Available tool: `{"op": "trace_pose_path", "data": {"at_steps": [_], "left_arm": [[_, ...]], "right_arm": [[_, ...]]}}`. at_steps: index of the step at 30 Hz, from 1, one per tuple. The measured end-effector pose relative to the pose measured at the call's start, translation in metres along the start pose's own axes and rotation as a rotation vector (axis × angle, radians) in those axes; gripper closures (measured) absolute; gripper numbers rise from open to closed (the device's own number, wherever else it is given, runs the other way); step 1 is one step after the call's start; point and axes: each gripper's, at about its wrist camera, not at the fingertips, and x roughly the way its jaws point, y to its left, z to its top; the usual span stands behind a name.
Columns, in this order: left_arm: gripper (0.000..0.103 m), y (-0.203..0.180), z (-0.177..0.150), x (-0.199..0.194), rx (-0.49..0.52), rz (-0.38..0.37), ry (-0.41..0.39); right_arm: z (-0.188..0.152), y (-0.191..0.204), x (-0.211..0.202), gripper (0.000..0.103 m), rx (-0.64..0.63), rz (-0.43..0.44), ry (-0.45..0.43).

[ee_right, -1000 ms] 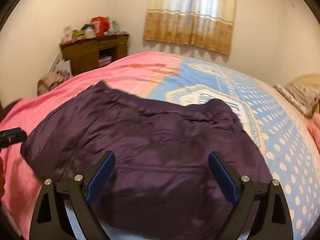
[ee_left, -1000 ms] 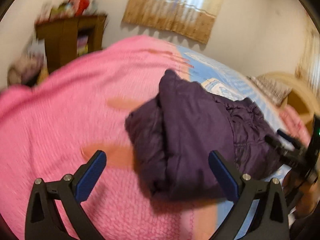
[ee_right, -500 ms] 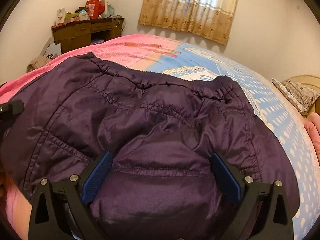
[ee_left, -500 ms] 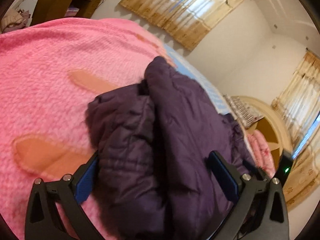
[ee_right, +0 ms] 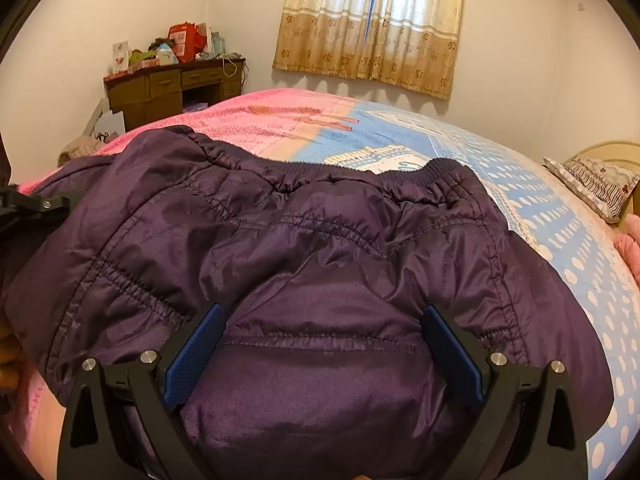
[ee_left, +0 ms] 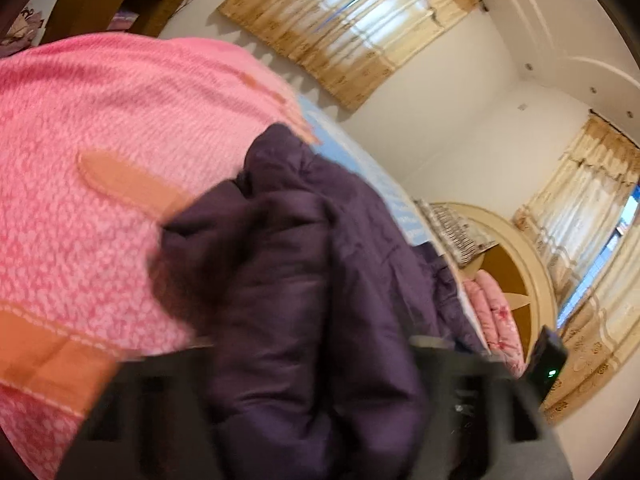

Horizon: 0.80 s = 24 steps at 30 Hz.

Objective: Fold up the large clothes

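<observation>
A dark purple quilted padded jacket [ee_right: 320,272] is lying bunched on the bed's pink knitted blanket [ee_left: 100,120], beside its blue dotted sheet [ee_right: 560,240]. The right gripper [ee_right: 322,340] is standing wide over the jacket's padding. The left gripper [ee_left: 312,400] is blurring against the jacket; I cannot tell its spread.

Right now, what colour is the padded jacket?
Dark purple jacket, clearest in the right wrist view.
</observation>
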Motion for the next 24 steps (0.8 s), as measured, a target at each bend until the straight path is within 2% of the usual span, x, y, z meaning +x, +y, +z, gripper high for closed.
{"op": "trace_pose_path", "data": {"at_steps": [1, 3, 6, 8, 10, 11, 13, 15, 17, 19, 21, 24], "left_arm": [[0.07, -0.006, 0.003, -0.002, 0.016, -0.014, -0.007], [0.076, -0.025, 0.006, -0.01, 0.117, -0.01, -0.028], [0.076, -0.068, 0.016, -0.015, 0.218, -0.064, -0.069], [0.076, -0.112, 0.024, -0.009, 0.326, -0.081, -0.082], [0.076, -0.15, 0.025, 0.002, 0.427, -0.101, -0.074], [0.076, -0.177, 0.022, 0.011, 0.504, -0.095, -0.067], [0.076, -0.21, 0.015, 0.032, 0.595, -0.104, -0.043], [0.076, -0.236, 0.001, 0.057, 0.68, -0.104, -0.021], [0.075, -0.254, -0.011, 0.083, 0.729, -0.094, 0.012], [0.075, -0.267, -0.033, 0.092, 0.811, -0.065, 0.02], [0.071, -0.279, -0.059, 0.097, 0.938, -0.026, 0.001], [0.067, -0.282, -0.088, 0.099, 1.1, 0.024, -0.032]], "right_arm": [[-0.001, 0.0, -0.003, 0.004, 0.007, 0.005, -0.007], [-0.002, -0.004, -0.008, 0.004, 0.028, 0.03, -0.019], [-0.004, -0.02, -0.019, 0.004, 0.093, 0.091, -0.052], [-0.006, -0.031, -0.029, 0.004, 0.148, 0.132, -0.077], [-0.011, -0.055, -0.049, 0.004, 0.247, 0.156, -0.126], [-0.013, -0.067, -0.057, 0.004, 0.287, 0.152, -0.144], [-0.021, -0.103, -0.076, 0.004, 0.397, 0.131, -0.196], [-0.026, -0.133, -0.086, 0.004, 0.475, 0.116, -0.216], [-0.03, -0.166, -0.092, 0.004, 0.545, 0.149, -0.221], [-0.025, -0.201, -0.093, 0.004, 0.601, 0.225, -0.206], [-0.008, -0.229, -0.087, 0.004, 0.642, 0.369, -0.182], [0.024, -0.244, -0.064, 0.003, 0.66, 0.556, -0.073]]}}
